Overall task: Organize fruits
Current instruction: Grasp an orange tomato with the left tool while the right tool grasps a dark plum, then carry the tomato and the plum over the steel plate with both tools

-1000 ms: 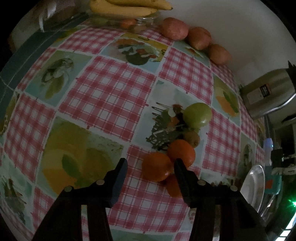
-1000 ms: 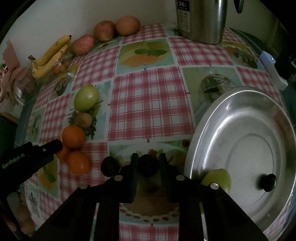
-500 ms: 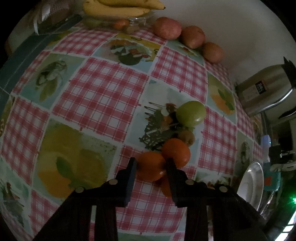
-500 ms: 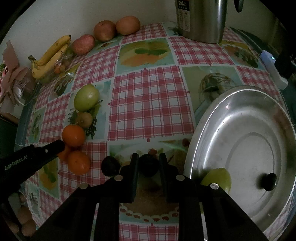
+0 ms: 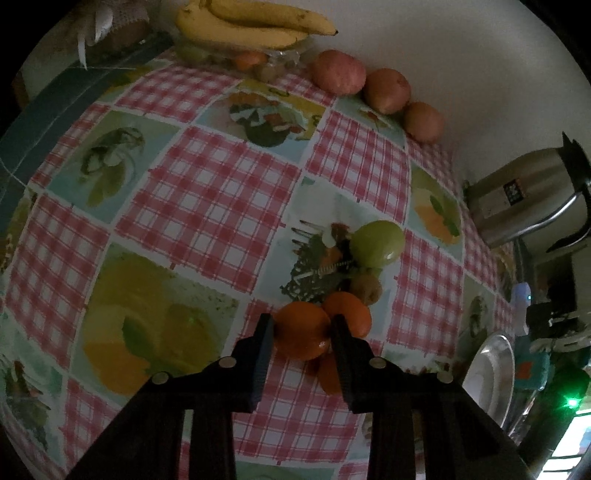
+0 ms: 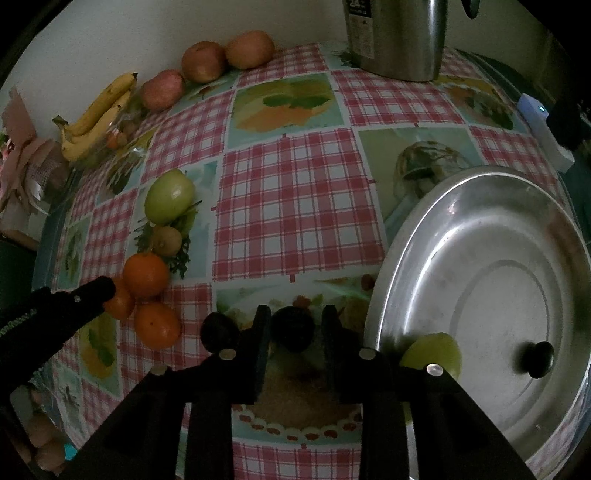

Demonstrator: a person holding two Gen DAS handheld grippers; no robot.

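Observation:
My left gripper [image 5: 302,326] is shut on an orange [image 5: 301,334] that rests on the checked tablecloth, touching two other oranges [image 6: 146,273] [image 6: 157,325]. A green apple [image 5: 376,243] and a small brown fruit [image 5: 365,288] lie just beyond them. My right gripper [image 6: 295,321] points down at a dark round fruit [image 6: 291,332]. Its jaws are opening, and a thin gap shows beside the fruit. A second dark fruit [image 6: 218,330] sits to its left. The steel tray [image 6: 480,295] on the right holds a green fruit [image 6: 432,350] and a dark one [image 6: 539,358].
Bananas [image 5: 251,26] in a glass bowl and three reddish apples [image 5: 338,72] line the back wall. A steel kettle [image 6: 395,37] stands at the back right. A white device [image 6: 543,129] lies by the table's right edge.
My left gripper moved in over the nearest orange and closed on it. My right gripper's fingers have spread slightly from the dark fruit; that hand stayed put.

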